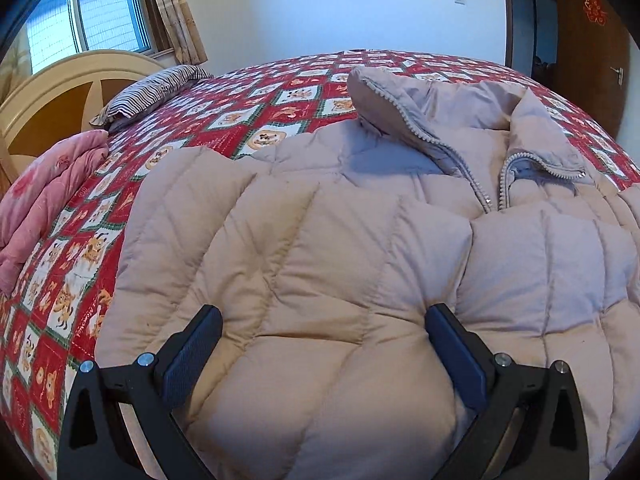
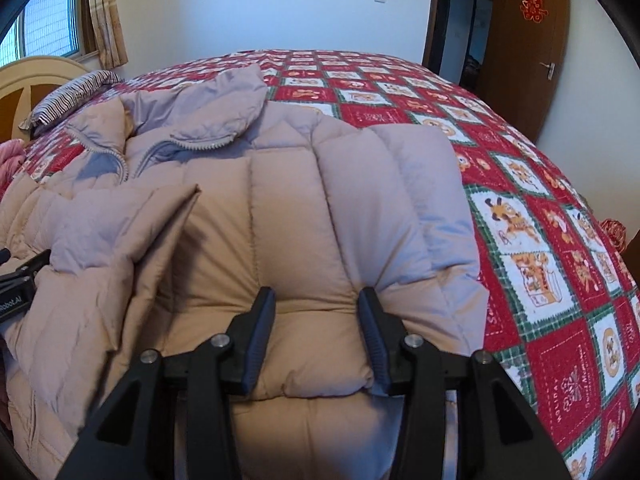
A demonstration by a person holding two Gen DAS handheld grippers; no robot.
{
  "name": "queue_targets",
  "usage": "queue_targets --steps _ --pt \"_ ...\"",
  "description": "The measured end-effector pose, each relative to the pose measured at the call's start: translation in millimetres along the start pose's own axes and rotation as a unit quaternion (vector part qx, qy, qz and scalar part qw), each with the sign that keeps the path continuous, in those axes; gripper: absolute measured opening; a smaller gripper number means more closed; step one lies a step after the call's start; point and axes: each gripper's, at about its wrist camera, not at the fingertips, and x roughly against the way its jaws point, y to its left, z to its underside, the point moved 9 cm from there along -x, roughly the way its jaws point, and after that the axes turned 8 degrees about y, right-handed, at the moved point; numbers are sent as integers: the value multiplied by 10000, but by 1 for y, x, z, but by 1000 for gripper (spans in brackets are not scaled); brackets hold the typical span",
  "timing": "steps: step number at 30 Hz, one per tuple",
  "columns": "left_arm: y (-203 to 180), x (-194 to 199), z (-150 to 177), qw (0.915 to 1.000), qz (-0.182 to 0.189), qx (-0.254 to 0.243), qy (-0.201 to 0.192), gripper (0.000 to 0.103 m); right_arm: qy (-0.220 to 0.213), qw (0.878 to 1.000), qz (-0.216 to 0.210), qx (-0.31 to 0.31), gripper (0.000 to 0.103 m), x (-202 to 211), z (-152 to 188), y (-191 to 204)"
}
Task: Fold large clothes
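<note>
Puffy beige fabric of the jacket (image 1: 320,272) fills the space between the wide-apart jaws of the left gripper (image 1: 324,320), which rests on the jacket without pinching it. On the other side, the right gripper (image 2: 316,304) has its jaws partly closed and clamped on a thick fold of the jacket (image 2: 304,216) near its edge. Spread flat on the bed (image 2: 520,216) with the red patterned cover, the jacket has its collar and half-open zipper (image 1: 496,184) toward the far side, and a striped pillow (image 1: 148,92) lies near the headboard.
</note>
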Motion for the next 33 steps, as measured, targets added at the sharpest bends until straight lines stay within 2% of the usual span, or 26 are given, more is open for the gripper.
queue_targets --steps 4,5,6,7,10,13,15,18,23,29,30,31,32,33 --pt "13 19 -8 9998 75 39 204 102 78 9999 -111 79 50 3 0 3" --pt "19 30 -15 9998 130 106 98 102 170 9995 -211 188 56 7 0 3" --pt "25 45 -27 9995 239 160 -95 102 255 9988 -314 277 67 12 0 5" --pt "30 56 -40 9991 327 155 -223 102 321 9977 -488 338 72 18 -4 6" --pt "32 64 -73 9976 632 121 -243 102 21 9942 -1045 241 75 43 -27 7" --pt "30 47 -109 9976 668 97 -138 102 -153 9883 -1514 119 75 52 -64 13" --pt "25 28 -131 9982 594 5 -65 102 -96 9865 -1629 106 75 44 -88 20" --pt "20 -2 -154 9984 549 -69 146 102 -67 9880 -1538 102 75 21 -124 23" --pt "1 -39 -185 9984 397 -369 173 102 135 9898 -1416 -24 75 -25 -170 20" --pt "-15 -79 -197 9975 359 -528 297 101 372 9876 -1520 -159 75 -65 -195 22" --pt "-17 -84 -198 9974 365 -541 318 95 402 9868 -1561 -140 75 -69 -197 25" --pt "-20 -87 -198 9967 416 -602 352 73 488 9857 -1609 -93 75 -76 -198 30" --pt "-26 -90 -196 9952 541 -707 416 56 552 9855 -1602 -31 75 -82 -199 34" --pt "-32 -92 -194 9934 655 -804 493 23 571 9859 -1574 38 69 -85 -199 37"
